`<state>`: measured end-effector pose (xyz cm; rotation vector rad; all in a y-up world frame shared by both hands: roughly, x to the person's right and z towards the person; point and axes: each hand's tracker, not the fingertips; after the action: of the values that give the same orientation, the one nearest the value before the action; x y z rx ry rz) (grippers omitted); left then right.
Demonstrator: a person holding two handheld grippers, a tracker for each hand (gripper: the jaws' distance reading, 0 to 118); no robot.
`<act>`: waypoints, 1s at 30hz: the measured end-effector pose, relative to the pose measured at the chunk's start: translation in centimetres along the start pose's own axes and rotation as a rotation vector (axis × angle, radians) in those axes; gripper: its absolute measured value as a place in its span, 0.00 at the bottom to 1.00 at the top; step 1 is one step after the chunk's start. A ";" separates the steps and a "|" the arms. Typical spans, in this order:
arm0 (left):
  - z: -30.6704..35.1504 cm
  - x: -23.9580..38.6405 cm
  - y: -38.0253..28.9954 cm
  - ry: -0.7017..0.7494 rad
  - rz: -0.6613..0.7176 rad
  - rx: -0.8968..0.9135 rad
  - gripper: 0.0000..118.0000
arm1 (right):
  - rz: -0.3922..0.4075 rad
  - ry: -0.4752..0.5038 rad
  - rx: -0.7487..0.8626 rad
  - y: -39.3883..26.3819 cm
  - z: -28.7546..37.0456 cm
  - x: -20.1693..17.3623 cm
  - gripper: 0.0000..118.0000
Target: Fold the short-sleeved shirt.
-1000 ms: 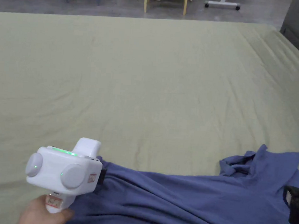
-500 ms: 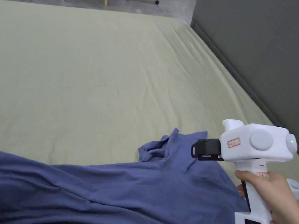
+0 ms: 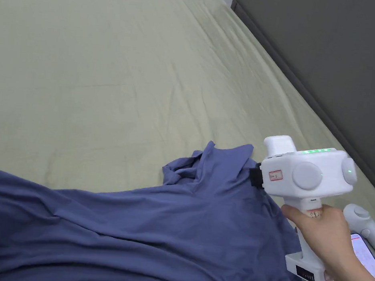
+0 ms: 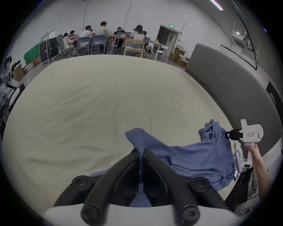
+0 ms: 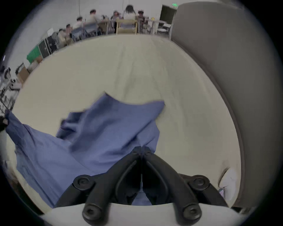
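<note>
Green sheet covers the big bed (image 3: 106, 81), and our blue shirt (image 3: 136, 231) lies along its near edge, stretched left to right. We pinch one end with our right gripper (image 5: 141, 149) by the right edge. Our left gripper (image 4: 141, 151) pinches the other end. We think the shirt must be spread flat between them next.
</note>
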<state>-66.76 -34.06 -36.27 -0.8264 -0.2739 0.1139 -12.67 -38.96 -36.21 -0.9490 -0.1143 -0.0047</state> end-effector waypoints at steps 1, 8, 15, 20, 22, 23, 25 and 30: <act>0.9 0.0 0.3 -0.005 0.004 0.020 0.00 | -0.014 0.015 0.051 0.3 1.5 -0.1 0.03; 12.9 1.2 4.2 -0.043 -0.021 0.335 0.00 | -0.063 0.068 0.494 2.5 18.3 -3.3 0.02; 27.4 3.5 11.2 -0.046 -0.116 0.683 0.00 | -0.090 0.140 0.865 7.6 32.8 -4.2 0.02; 33.5 5.2 16.7 0.066 -0.210 0.796 0.00 | -0.083 0.183 1.000 12.9 39.1 -4.9 0.02; 35.0 5.2 19.2 0.058 -0.213 0.816 0.00 | -0.067 0.178 1.020 15.6 40.9 -5.3 0.02; 35.3 5.2 20.5 0.076 -0.212 0.821 0.00 | -0.068 0.187 1.029 17.0 41.2 -5.3 0.02; 35.5 4.7 23.9 0.160 -0.224 0.828 0.00 | -0.067 0.183 1.027 20.8 41.7 -5.8 0.02; 32.8 2.0 31.9 0.196 -0.170 0.782 0.00 | -0.077 0.166 0.997 29.6 40.5 -6.9 0.02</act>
<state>-73.96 11.16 -38.28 -0.0341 -0.0949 -0.0237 -21.75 10.80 -37.52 0.0540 0.0090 -0.0897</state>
